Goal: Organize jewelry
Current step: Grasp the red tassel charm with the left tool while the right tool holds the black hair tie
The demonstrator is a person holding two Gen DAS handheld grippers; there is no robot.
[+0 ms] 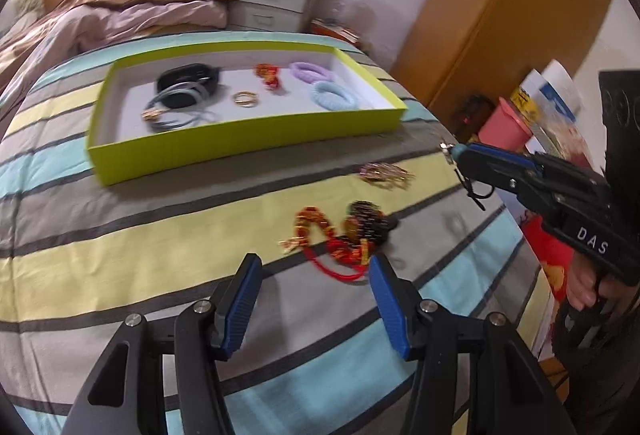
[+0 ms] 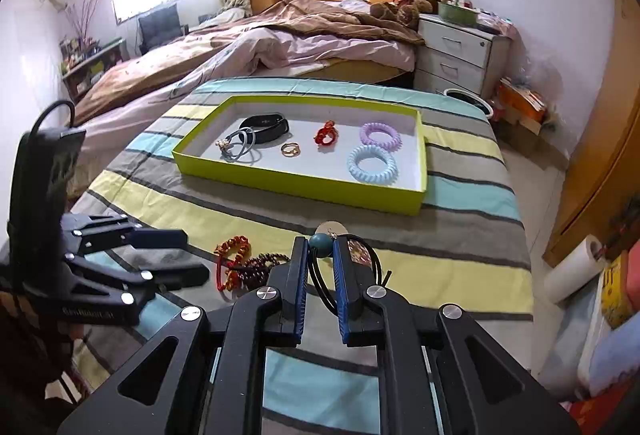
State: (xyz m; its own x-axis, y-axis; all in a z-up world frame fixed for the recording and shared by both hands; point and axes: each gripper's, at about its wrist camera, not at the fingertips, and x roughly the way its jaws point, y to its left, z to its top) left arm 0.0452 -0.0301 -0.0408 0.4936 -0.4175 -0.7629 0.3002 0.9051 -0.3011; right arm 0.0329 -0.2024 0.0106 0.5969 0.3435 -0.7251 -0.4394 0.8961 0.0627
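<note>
My right gripper [image 2: 320,255] is shut on a teal bead [image 2: 321,243] strung on a black cord [image 2: 376,259] that loops down beside the fingers. In the left wrist view this gripper [image 1: 456,153] hangs above the bedspread's right side, the cord [image 1: 474,191] dangling. My left gripper [image 1: 316,267] is open with nothing between its fingers, just short of a tangle of red, orange and dark bead bracelets [image 1: 340,231]. A small gold piece [image 1: 384,173] lies further back. The lime-green tray [image 2: 300,181] holds a black band, grey cords, a gold ring, a red bracelet and two spiral hair ties.
A striped bedspread [image 1: 120,255] covers the work surface. Behind the tray is an unmade bed [image 2: 280,35] and a white nightstand [image 2: 460,51]. A wooden wardrobe [image 1: 500,15], a pink bin [image 1: 504,127] and books stand at the right edge.
</note>
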